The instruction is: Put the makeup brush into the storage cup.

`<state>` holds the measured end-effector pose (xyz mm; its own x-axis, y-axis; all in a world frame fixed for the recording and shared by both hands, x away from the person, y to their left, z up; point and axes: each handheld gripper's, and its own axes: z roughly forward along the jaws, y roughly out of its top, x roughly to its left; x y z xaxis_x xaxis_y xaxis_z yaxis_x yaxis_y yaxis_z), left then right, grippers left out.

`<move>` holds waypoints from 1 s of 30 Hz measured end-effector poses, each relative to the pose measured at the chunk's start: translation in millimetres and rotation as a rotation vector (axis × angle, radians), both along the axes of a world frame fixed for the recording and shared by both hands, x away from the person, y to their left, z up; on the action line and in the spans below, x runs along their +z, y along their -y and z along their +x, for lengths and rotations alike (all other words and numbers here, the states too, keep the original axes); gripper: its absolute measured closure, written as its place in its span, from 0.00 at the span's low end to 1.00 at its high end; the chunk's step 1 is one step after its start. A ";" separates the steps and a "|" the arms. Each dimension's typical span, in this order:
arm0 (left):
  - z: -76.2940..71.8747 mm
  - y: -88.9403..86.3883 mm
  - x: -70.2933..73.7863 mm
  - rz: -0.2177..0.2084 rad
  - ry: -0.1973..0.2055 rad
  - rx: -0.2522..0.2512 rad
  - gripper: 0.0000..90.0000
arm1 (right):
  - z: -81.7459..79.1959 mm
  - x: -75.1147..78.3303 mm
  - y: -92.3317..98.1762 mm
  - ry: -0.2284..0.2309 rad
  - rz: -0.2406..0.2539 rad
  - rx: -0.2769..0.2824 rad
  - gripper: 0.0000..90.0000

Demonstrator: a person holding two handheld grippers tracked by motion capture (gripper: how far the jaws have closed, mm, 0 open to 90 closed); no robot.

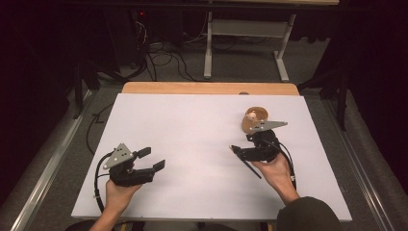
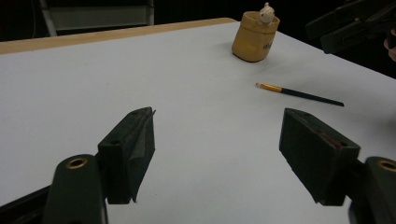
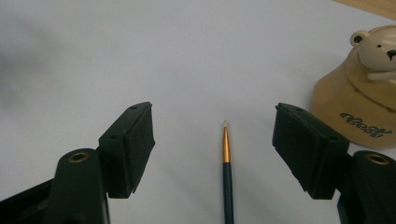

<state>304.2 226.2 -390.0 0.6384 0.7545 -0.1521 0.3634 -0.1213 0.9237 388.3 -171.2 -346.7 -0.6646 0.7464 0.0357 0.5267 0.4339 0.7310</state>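
On the table (image 1: 192, 144) lie one paintbrush (image 3: 227, 172) and one cup (image 2: 254, 38).

In the high view the right gripper (image 1: 239, 150) and its grey plate cover the near side of the tan pot (image 1: 252, 121), while the paintbrush (image 3: 227, 177) beside that pot is cut off by the right gripper view's bottom edge.

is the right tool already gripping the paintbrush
No: in the right gripper view the paintbrush lies flat on the white table between the right tool's wide-open jaws, touching neither.
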 end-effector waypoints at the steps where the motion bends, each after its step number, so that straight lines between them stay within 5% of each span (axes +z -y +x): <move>1: 0.0 -0.1 0.0 0.000 0.000 0.000 0.30 | 0.6 0.8 -0.1 -0.010 -0.003 -0.004 0.36; 6: 0.1 -0.1 0.0 -0.004 -0.001 0.001 0.30 | 4.2 1.7 -2.4 -0.059 -0.050 0.005 0.39; 19: 0.1 -0.2 0.1 -0.003 -0.001 0.002 0.30 | 6.5 3.1 -10.0 -0.086 -0.135 0.038 0.40; 30: 0.0 -0.4 0.2 -0.004 0.000 0.002 0.30 | 13.2 2.0 -17.1 -0.175 -0.257 0.042 0.46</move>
